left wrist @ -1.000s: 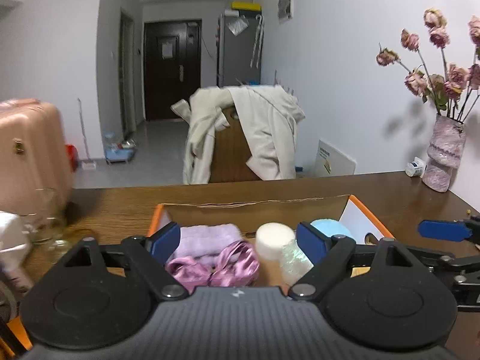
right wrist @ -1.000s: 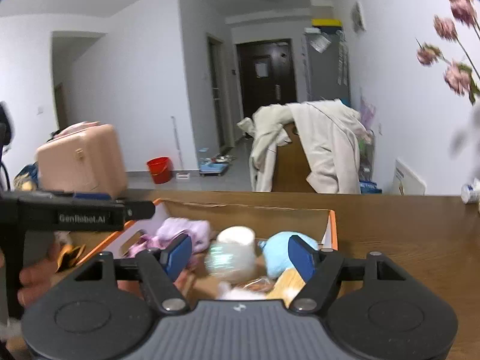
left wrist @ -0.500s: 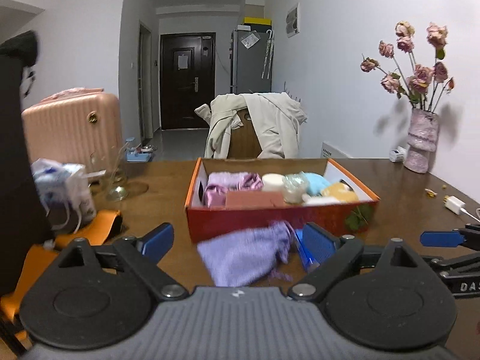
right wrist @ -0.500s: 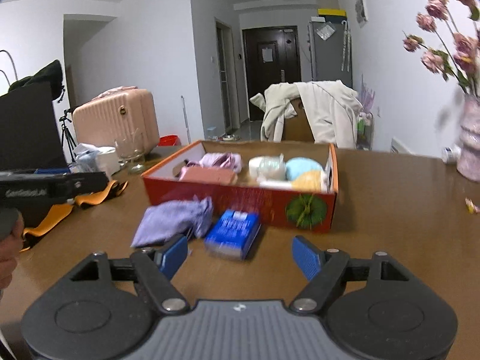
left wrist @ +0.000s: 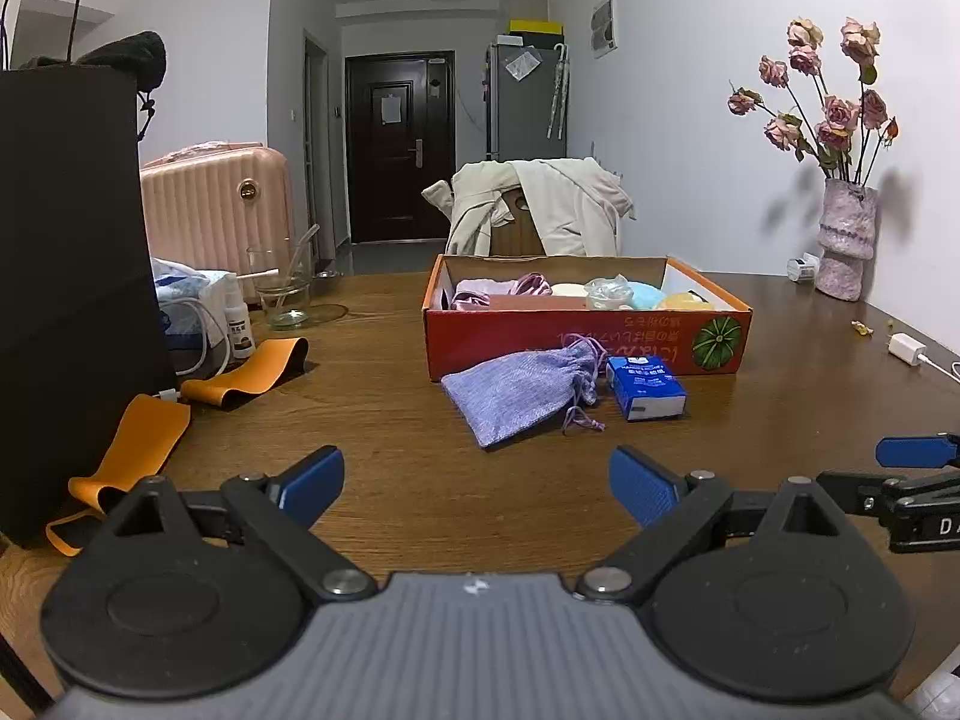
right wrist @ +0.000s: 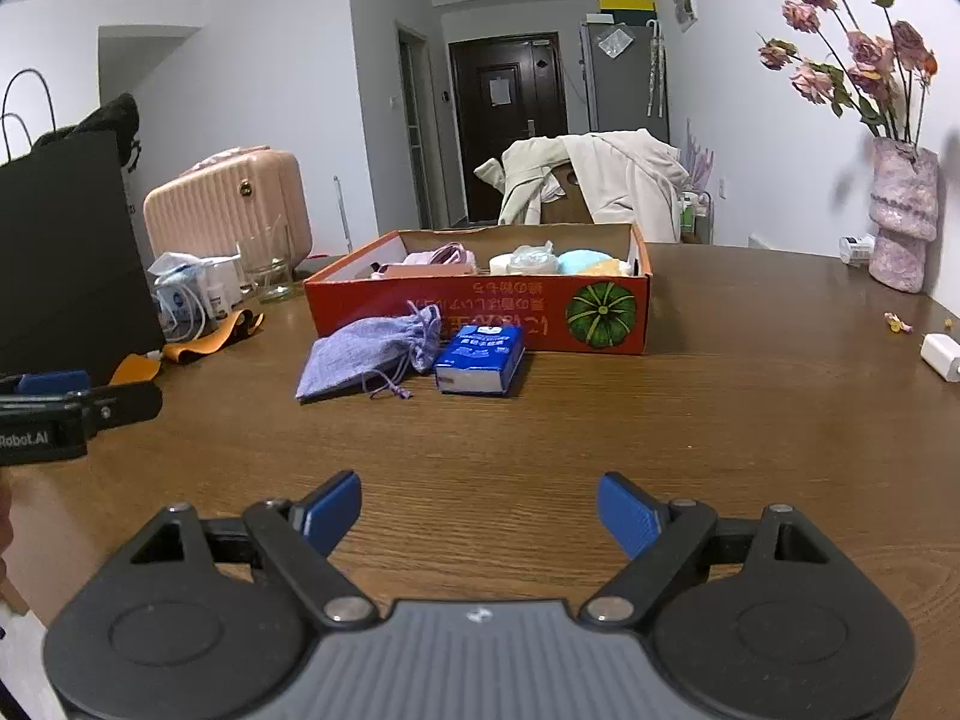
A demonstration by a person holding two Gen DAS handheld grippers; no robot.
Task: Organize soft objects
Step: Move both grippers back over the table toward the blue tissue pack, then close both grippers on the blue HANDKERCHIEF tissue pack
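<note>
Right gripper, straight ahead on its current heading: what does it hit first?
Probably bare table: the right gripper, its jaws opening with nothing between them, points slightly downward. If it clears the wood, the blue packet comes next, then the box. Depth is unclear.

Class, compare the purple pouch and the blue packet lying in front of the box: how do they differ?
The purple pouch is soft woven cloth with a drawstring; the blue packet is a smooth printed block. The pouch lies slumped and wrinkled; the packet keeps straight edges. The pouch looks larger. Both lie on the table, outside the box.

"Robot.AI" on left gripper (right wrist: 36, 414) body; box (right wrist: 480, 312) print upside-down, unreadable.
</note>
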